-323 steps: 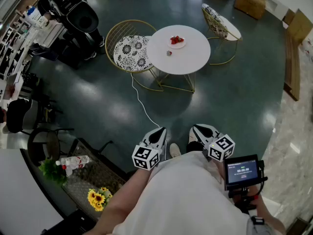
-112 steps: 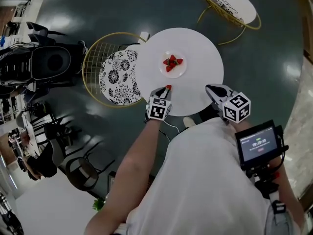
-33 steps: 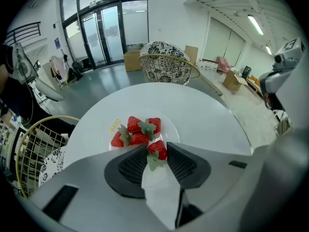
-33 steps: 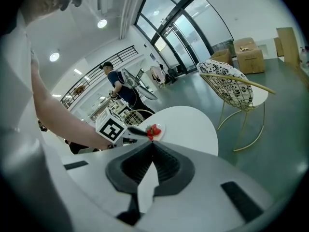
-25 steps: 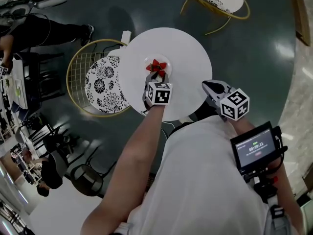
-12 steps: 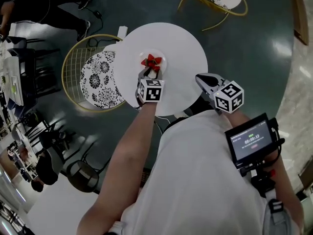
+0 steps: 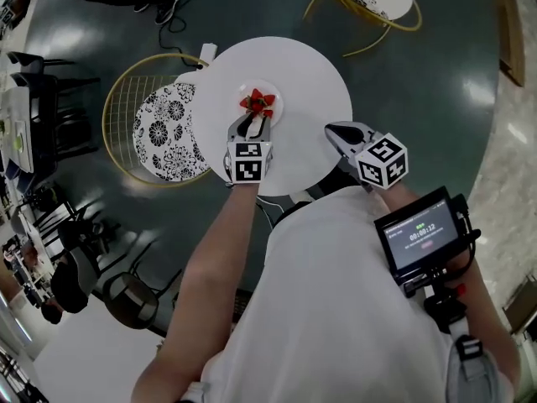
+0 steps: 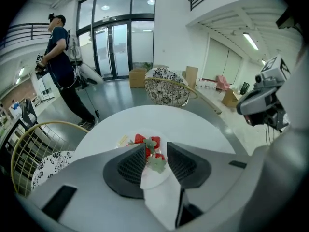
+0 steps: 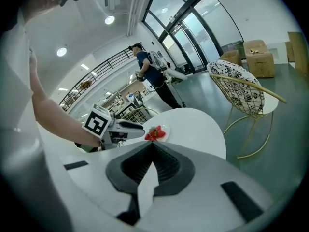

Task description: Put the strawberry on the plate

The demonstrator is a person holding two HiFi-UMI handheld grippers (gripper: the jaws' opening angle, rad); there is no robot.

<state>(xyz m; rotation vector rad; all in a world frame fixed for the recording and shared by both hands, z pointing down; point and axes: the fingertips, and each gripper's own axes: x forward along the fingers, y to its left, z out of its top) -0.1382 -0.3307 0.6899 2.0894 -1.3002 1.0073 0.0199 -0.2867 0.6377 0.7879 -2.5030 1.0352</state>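
White round table carries a small plate just ahead of the left gripper; its jaws, carrying the strawberry seconds ago, now stand apart; the berry rests on the plate between their tips; delivery looks complete; right gripper hangs alongside, closed and empty.

Bright, even indoor light; ceiling lamps flare white, and pale sheen patches lie on the dark floor. Both gripper views bend fisheye, with black vignetted corners.
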